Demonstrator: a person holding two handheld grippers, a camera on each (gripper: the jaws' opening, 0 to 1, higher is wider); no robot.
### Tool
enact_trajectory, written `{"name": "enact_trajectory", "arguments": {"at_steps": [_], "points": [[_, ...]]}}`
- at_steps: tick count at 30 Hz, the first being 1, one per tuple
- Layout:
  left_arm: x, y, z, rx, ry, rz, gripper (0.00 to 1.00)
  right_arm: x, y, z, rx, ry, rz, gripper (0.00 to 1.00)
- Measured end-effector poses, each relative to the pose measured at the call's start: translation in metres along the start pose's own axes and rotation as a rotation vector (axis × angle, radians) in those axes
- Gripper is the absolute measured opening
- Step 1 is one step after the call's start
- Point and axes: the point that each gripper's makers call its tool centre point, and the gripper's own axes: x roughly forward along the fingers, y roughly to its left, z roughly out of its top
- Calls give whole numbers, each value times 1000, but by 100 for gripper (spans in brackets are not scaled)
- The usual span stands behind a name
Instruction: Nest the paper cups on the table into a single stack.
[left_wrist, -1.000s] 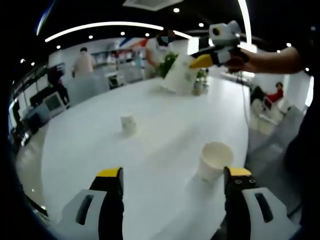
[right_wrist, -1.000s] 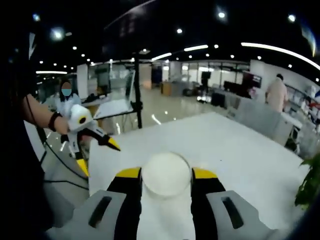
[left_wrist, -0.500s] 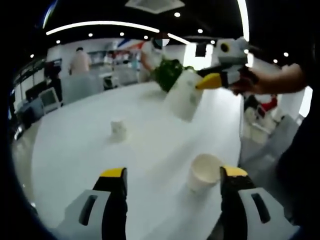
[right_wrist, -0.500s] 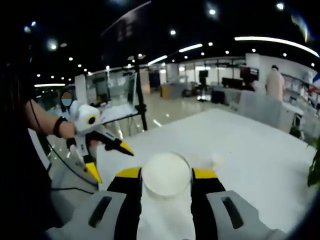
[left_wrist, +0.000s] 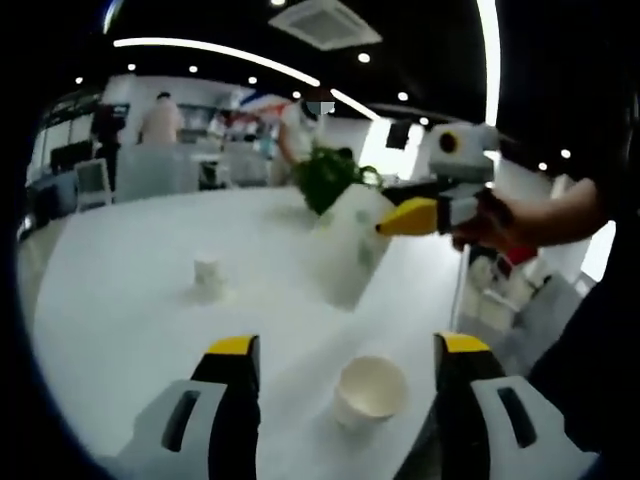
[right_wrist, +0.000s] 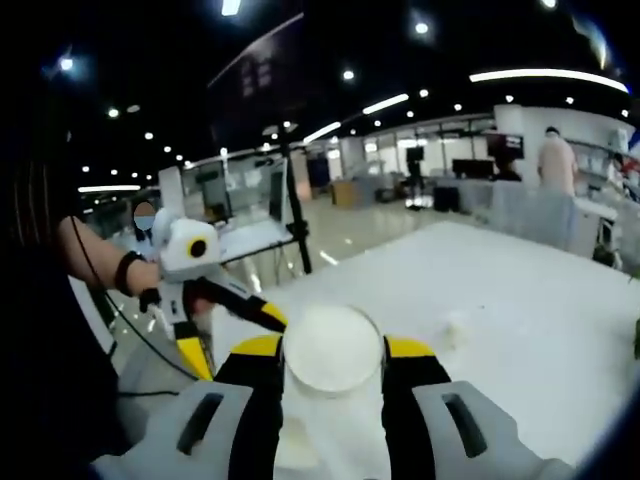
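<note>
An open white paper cup (left_wrist: 368, 388) stands on the white table (left_wrist: 120, 310), low between the jaws of my left gripper (left_wrist: 348, 345), which is open and not touching it. My right gripper (left_wrist: 395, 222) comes in from the right, shut on a tilted white cup (left_wrist: 350, 250) held above the table. In the right gripper view that held cup (right_wrist: 333, 348) shows its round base between the jaws of my right gripper (right_wrist: 334, 347). The left gripper (right_wrist: 228, 335) hangs open at the left. A small cup (left_wrist: 207, 272) stands further off on the table, and it is the small cup (right_wrist: 457, 327) on the right.
A green plant (left_wrist: 330, 175) stands at the table's far side behind the held cup. People and office desks are in the background (left_wrist: 160, 120). The table edge (right_wrist: 250, 300) runs close to the left gripper, with floor beyond.
The right gripper has brought its cup lower and nearer to the cup by my left jaws. The left gripper has closed in on that standing cup, which now sits lower between the jaws.
</note>
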Motion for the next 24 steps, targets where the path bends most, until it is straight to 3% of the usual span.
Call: {"name": "enact_trajectory", "arguments": {"at_steps": [3, 9, 24], "points": [[1, -3, -3, -21, 9, -17, 66, 0, 5, 2, 19, -20, 19, 34], [1, -14, 7, -88, -47, -65, 58, -1, 14, 4, 59, -56, 51, 34], [0, -20, 16, -118, -98, -106, 42, -2, 24, -1, 117, -81, 87, 34]]}}
